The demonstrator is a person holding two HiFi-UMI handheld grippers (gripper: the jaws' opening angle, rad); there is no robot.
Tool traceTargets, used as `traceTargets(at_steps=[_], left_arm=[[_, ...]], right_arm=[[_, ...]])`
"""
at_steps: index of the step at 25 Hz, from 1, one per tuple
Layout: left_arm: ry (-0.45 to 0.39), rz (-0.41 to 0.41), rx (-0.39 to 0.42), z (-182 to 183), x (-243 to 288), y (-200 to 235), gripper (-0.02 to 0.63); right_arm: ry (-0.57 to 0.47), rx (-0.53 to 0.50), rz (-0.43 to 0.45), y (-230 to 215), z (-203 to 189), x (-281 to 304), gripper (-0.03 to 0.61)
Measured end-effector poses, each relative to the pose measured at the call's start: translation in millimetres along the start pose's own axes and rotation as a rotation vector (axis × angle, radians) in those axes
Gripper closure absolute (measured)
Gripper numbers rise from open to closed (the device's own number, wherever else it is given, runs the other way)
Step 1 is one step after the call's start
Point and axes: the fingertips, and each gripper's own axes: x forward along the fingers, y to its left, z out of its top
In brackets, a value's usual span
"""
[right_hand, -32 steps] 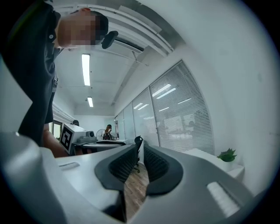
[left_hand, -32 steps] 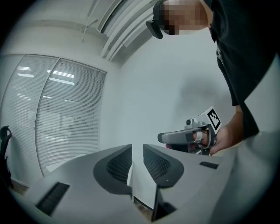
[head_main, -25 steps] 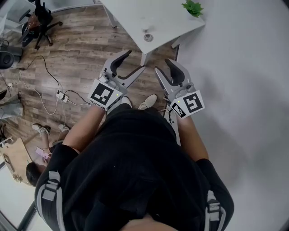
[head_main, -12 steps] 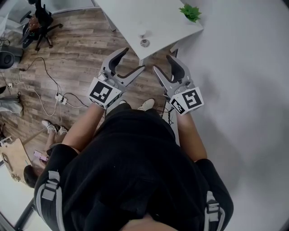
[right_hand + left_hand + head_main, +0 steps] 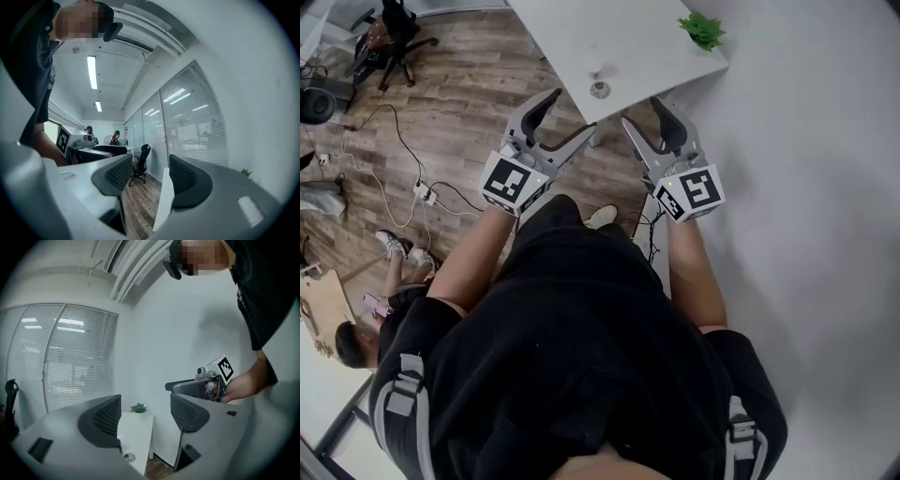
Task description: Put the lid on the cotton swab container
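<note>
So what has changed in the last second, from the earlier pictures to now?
The left gripper and the right gripper came nearer the white table; their jaws have just been opening, with nothing between them. The small round things and the plant stayed on it.

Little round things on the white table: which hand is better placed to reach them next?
Probably the left. The left gripper sees the small round things straight ahead; the right gripper looks along the table edge instead. Both pairs of jaws have just been opening and hold nothing.
</note>
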Motion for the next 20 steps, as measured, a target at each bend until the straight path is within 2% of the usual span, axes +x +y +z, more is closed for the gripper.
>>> traceTargets(at_steps=[8, 20], left_arm=[[0.021, 0.020, -0.021, -20, 20, 24, 0.295], [0.085, -0.061, -0.041, -55, 67, 106, 0.295]], right_arm=[[0.041, 0.027, 0.014, -20, -24, 15, 0.327], [0.101, 0.077, -0.063, -61, -42, 87, 0.328]])
